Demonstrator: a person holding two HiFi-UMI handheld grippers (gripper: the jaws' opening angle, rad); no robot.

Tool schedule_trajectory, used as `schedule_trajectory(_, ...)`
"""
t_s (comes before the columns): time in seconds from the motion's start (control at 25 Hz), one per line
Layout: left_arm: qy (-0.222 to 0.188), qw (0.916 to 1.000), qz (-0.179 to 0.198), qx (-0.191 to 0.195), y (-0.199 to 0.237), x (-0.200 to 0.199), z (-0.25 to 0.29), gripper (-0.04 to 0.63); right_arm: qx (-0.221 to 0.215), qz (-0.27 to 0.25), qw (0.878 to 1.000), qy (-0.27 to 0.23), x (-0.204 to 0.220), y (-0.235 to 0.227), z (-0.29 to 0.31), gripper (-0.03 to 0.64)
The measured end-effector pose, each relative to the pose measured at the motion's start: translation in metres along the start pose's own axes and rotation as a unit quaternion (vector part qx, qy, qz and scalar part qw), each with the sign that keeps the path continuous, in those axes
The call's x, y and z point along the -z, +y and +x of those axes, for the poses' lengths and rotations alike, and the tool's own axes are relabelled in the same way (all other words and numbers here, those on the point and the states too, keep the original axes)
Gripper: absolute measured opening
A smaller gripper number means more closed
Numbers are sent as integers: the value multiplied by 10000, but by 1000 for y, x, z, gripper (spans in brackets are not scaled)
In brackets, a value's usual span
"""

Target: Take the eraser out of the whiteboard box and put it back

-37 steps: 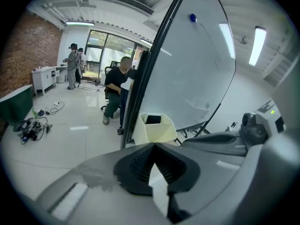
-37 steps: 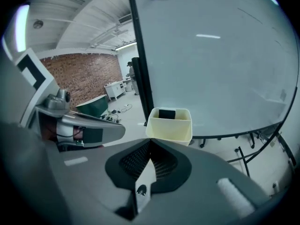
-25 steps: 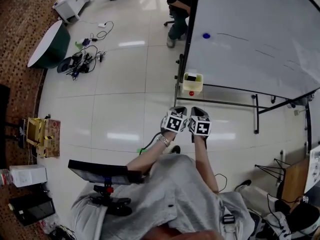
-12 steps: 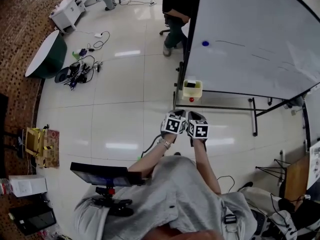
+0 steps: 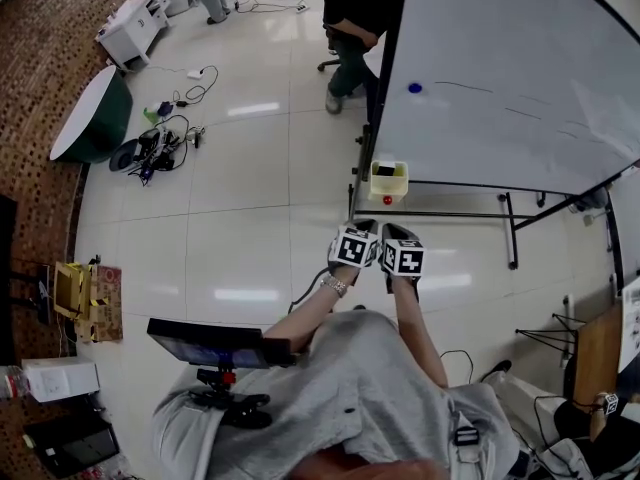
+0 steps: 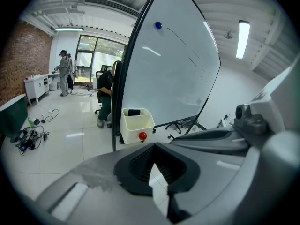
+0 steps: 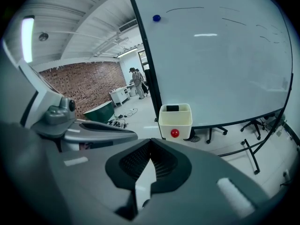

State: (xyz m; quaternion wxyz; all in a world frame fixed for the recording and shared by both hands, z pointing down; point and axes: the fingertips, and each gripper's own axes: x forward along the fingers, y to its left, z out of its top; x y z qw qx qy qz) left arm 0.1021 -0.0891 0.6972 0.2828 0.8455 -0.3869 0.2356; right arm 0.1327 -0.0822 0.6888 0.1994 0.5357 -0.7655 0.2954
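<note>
Holding the left tool (image 5: 361,228) and the right tool (image 5: 396,232) close beside each other in front of my body, I am pointing both of them toward the whiteboard box (image 5: 388,184). This box is sitting at the lower left corner of the whiteboard (image 5: 500,58), farther away than the tools and well apart from them.

In the left gripper view, the jaws of the left tool (image 6: 153,146) are lying together at their tips and nothing is sitting between them. Only a thin strip of floor is showing behind the pads. In the right gripper view, the right tool (image 7: 150,143) is looking the same: its jaws are pressed together and are carrying nothing.

The eraser (image 5: 384,171) is resting inside the whiteboard box, showing as a dark block at the far side of the opening. From the left tool I am seeing the eraser (image 6: 134,112) just above the rim of the whiteboard box (image 6: 137,125), and from the right tool the eraser (image 7: 172,108) is standing in the same place in the whiteboard box (image 7: 175,121).

A red magnet (image 5: 386,200) is sticking on the near wall of the box, and a blue magnet (image 5: 414,88) is sitting higher on the whiteboard surface. At the far side, beside the left edge of the whiteboard, a person (image 5: 350,13) is sitting on a chair. Far to the left, a bundle of cables (image 5: 155,138) is lying on the floor.
</note>
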Motion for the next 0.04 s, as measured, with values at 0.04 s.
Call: schedule_trajectory(0.04, -27, 10000, 2, 15, 0, -1, 0, 6, 1, -3, 10000, 2, 0, 0, 0, 3)
